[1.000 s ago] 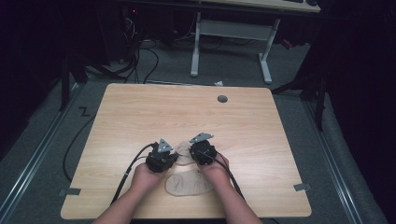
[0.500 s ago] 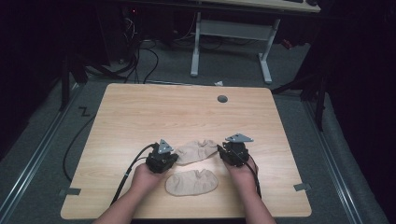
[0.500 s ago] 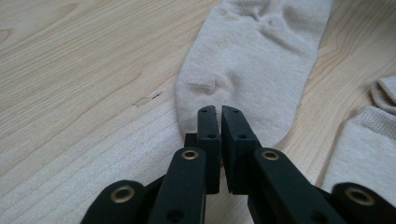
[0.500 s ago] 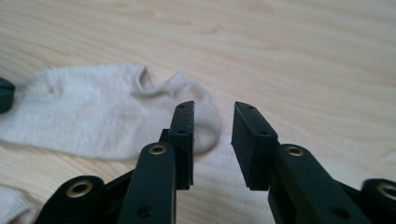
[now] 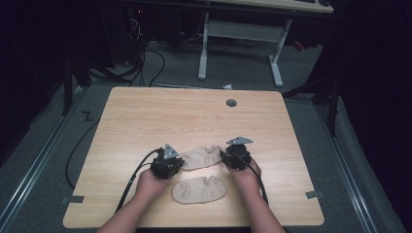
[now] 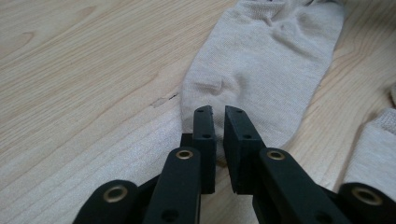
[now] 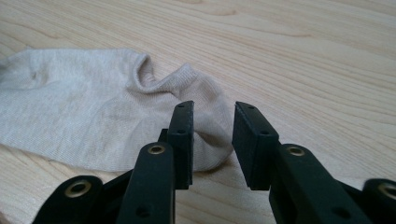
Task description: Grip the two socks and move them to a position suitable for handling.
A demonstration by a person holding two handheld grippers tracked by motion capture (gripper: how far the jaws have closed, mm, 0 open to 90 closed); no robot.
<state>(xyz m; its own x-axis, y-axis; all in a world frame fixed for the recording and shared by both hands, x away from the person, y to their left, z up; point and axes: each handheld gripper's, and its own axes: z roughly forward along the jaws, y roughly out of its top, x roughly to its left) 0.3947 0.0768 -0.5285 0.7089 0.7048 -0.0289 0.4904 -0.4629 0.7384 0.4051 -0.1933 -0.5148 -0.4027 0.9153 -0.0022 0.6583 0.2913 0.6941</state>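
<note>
far sock [image 5: 204,156] lies flat between my grippers: left gripper [image 6: 218,122] nearly closed, just parting at its toe; right gripper [image 7: 211,135] wide at its heel, gripping nothing.

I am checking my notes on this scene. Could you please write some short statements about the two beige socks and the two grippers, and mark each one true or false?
1. Two beige fabric ankle socks lie on the light wooden table. True: the far sock and the near sock.
2. The far sock lies between the two grippers. True.
3. The right gripper is clamped on the sock. False: its jaws stand apart, and the sock's end lies between them.
4. The near sock is folded over the far one. False: they lie apart.
5. The left gripper has wide jaws. False: only a narrow gap.
</note>
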